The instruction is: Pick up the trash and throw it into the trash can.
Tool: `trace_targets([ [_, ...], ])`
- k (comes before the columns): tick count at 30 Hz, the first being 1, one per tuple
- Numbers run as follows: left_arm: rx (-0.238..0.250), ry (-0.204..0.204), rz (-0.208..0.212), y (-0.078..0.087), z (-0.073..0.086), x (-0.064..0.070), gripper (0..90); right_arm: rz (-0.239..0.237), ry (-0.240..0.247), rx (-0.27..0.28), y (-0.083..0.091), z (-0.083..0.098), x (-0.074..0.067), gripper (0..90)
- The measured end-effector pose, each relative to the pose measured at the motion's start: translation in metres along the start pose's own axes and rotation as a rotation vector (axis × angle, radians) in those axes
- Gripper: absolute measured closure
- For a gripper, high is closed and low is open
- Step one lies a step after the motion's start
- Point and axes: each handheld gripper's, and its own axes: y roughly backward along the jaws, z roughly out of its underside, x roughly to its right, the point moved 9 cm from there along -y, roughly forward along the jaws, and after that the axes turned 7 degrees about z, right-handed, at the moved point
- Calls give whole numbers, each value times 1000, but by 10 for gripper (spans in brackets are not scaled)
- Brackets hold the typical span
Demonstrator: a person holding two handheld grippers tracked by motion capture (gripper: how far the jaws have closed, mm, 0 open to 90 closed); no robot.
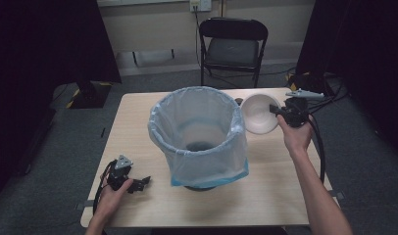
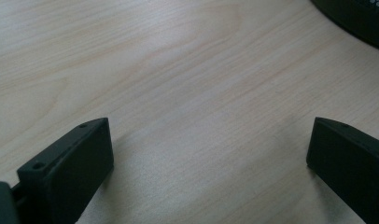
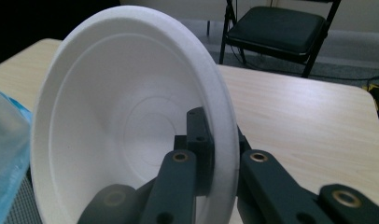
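Right gripper [image 3: 211,154] up close, fingers clamped on the bowl [image 3: 131,116] rim, tilted at right-centre beside the bin [image 1: 199,137]; thin grip could slip. Left gripper [image 1: 138,184] fingers spread, lower-left on the counter [image 1: 285,186].

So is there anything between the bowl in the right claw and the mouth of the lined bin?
Nothing visible. The right claw holds the white foam bowl by its rim, tipped on edge, beside the bin. The bin's bag-lined mouth is open. The left claw rests open on the table, off to the bin's other side.
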Motion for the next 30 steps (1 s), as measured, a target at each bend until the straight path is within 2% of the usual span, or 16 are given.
trace_targets([
  [26,0,0,0,0,0,0,0,-42,-3,195,34,-96,-29,873],
  [30,0,0,0,0,0,0,0,-70,-16,219,41,-109,-35,873],
])
